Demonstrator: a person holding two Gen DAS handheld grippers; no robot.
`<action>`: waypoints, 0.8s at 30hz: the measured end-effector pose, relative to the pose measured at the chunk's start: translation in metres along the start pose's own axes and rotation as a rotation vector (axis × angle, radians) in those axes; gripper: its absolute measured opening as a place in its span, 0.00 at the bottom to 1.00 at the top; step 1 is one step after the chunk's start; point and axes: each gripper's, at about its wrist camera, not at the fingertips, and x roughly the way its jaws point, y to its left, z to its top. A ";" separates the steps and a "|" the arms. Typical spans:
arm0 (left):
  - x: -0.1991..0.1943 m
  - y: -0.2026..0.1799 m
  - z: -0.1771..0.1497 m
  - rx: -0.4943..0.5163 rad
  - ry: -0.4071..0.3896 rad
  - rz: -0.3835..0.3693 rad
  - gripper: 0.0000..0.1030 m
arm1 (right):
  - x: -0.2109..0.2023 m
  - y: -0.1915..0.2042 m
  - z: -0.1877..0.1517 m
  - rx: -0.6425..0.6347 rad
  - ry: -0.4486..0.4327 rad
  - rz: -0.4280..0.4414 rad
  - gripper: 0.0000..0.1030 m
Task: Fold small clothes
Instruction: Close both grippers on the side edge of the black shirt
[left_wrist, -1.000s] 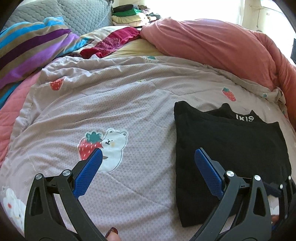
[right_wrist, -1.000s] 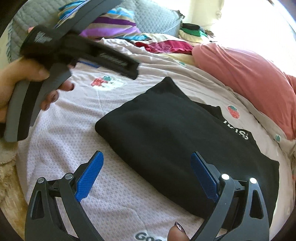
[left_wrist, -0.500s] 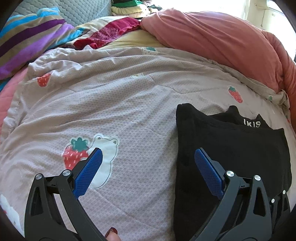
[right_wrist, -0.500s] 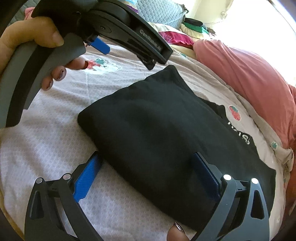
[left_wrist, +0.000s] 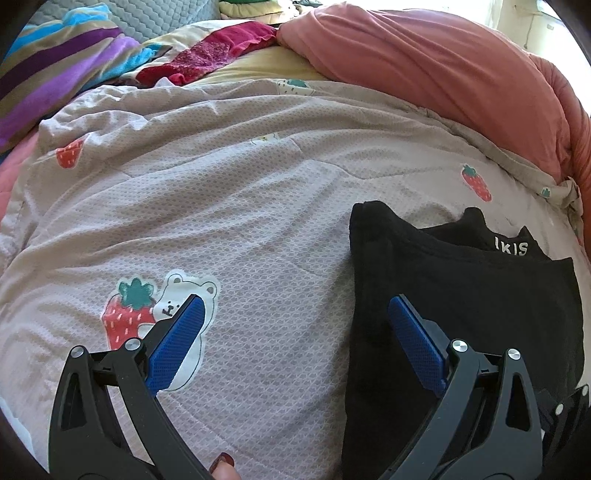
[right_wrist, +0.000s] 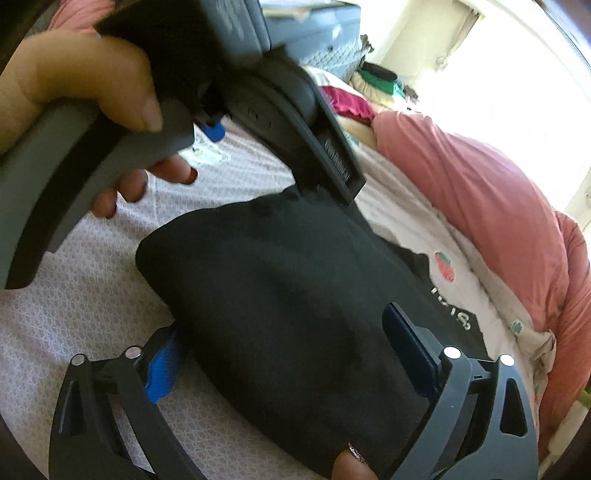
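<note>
The right gripper (right_wrist: 280, 354) has its blue-padded fingers (right_wrist: 406, 343) spread wide on either side of the near edge of a folded black garment (right_wrist: 295, 295). Its jaws have just been closing in a little, with the garment's folded edge lying between them; the left pad is partly tucked under or behind the cloth edge, and whether either pad presses the fabric cannot be told. A fingertip with a dark painted nail shows at the bottom edge of that view.

The left gripper (left_wrist: 291, 332) also stands with its fingers (left_wrist: 177, 343) well apart, holding nothing. Its left finger hangs over a strawberry-and-bear print (left_wrist: 147, 314) on the bed cover, and its right finger is over the left edge of the black garment (left_wrist: 461, 295). In the right wrist view a hand (right_wrist: 74, 96) grips the grey handle of this left gripper, which fills the upper left of the picture, blurred.

The black garment lies folded flat on the pale lilac bed cover (left_wrist: 240, 184), on the right part of the bed, with white lettering on a layer peeking out at its far edge. Strawberry prints dot the cover. Beyond it, a pink quilt (left_wrist: 424, 62) is bunched along the far right, a striped blanket (left_wrist: 55, 62) lies at the far left, and a dark red cloth (left_wrist: 210, 55) sits between them.
</note>
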 end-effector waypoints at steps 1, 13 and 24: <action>0.001 -0.001 0.001 0.000 0.002 -0.001 0.91 | -0.002 -0.001 0.000 0.005 -0.005 0.014 0.70; 0.010 -0.013 0.005 -0.025 0.082 -0.137 0.91 | -0.022 -0.019 -0.006 0.048 -0.105 0.083 0.07; 0.020 -0.042 0.008 -0.080 0.155 -0.297 0.59 | -0.046 -0.043 -0.018 0.158 -0.168 0.088 0.07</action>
